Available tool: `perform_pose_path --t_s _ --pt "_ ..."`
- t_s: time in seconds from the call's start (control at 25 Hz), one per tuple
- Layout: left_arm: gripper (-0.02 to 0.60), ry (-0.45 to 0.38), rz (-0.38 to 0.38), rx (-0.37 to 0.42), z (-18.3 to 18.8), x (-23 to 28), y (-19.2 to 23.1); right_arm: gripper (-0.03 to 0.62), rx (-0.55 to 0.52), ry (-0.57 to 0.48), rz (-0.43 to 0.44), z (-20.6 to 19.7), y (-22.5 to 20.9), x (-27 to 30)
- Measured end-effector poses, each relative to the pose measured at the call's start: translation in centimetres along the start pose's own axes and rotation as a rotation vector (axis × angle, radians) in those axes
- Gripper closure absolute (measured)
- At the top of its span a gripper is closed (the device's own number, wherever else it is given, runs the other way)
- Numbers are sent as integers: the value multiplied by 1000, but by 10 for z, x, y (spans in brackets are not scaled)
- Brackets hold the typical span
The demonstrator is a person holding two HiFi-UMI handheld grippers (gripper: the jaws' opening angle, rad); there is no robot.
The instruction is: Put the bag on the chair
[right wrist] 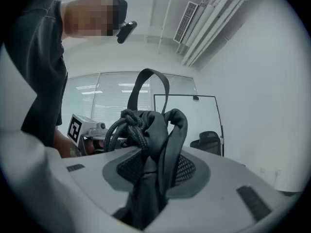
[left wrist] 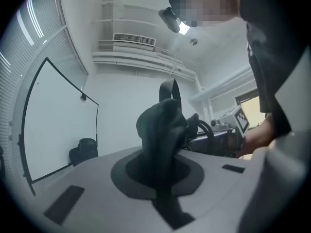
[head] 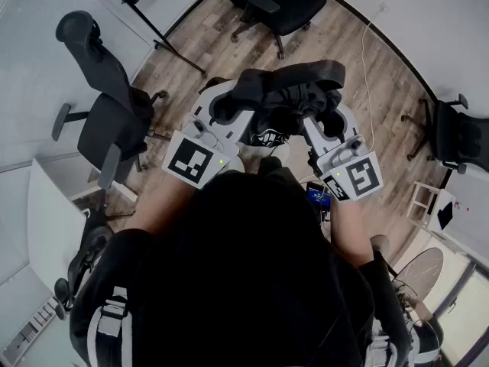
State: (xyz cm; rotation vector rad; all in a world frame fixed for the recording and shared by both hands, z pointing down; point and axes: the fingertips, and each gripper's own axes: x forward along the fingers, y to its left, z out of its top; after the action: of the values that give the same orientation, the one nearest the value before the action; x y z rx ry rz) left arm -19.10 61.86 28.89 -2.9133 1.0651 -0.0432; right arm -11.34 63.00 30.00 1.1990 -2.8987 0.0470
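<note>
The black bag (head: pixel 289 89) hangs in the air in front of the person, stretched between the two grippers above the wooden floor (head: pixel 344 48). An office chair (head: pixel 107 125) stands well apart to the left. The left gripper (head: pixel 229 102) has its jaws clamped nearly together on a bunched fold of the bag's fabric, and the right gripper (head: pixel 327 121) has its jaws clamped wider on a thick gather of fabric, strap and cord.
</note>
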Motion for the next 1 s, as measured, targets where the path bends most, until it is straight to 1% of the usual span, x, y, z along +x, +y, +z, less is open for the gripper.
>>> perform_pose_path --t_s 0.32,0.56,0.8,1.0 --pt "551 1 10 9 0 9 -8 453 15 9 30 1 -9 -8" --pt "549 20 13 0 -5 23 -11 451 33 9 25 -4 -22 -13" --pt "551 8 1 -8 -7 44 -13 454 26 6 45 -5 -42 -16" --pt "551 18 7 -1 -7 75 -17 456 25 1 44 -3 -74 -23"
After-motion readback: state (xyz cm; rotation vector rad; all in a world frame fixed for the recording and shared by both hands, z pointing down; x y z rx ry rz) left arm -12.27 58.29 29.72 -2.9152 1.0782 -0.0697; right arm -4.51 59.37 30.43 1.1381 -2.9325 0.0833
